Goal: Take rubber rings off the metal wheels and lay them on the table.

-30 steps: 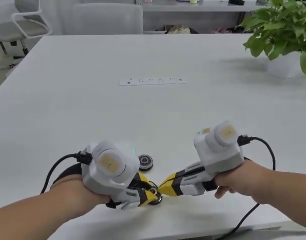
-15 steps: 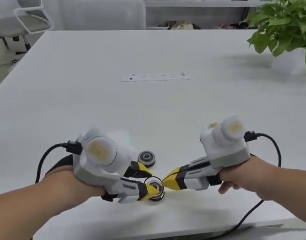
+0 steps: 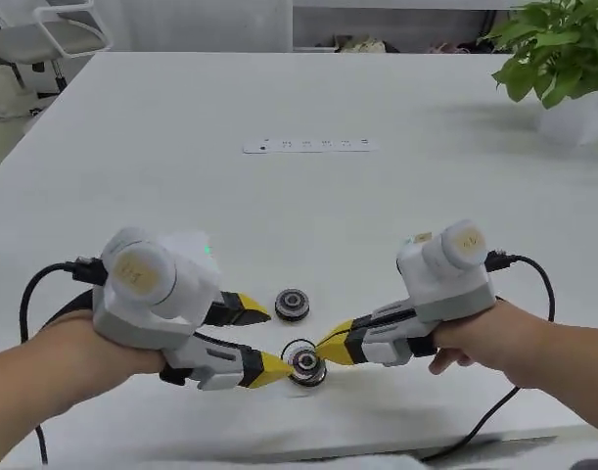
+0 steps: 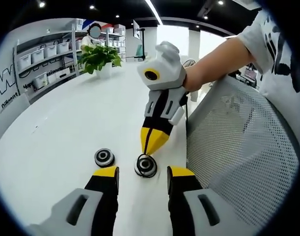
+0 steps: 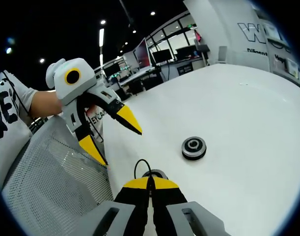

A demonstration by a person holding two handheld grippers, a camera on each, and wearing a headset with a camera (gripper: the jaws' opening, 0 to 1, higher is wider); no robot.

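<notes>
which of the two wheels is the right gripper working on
The nearer wheel, at the tips of the shut right gripper, its rubber ring pulled up in a loop. The farther wheel lies alone, untouched.

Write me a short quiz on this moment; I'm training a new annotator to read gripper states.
1. True or false: the left gripper has its fingers shut.
2. How many metal wheels lie on the table?
3. The right gripper has its fingers shut on: A) a plant leaf, B) a rubber ring, C) a cable.

Key
1. False: its fingers stand apart, and the near wheel sits just ahead of the gap.
2. Two: the near wheel and the far wheel, which sits a little way behind it.
3. B: a thin black loop rises from the closed tips, right at the near wheel.
</notes>
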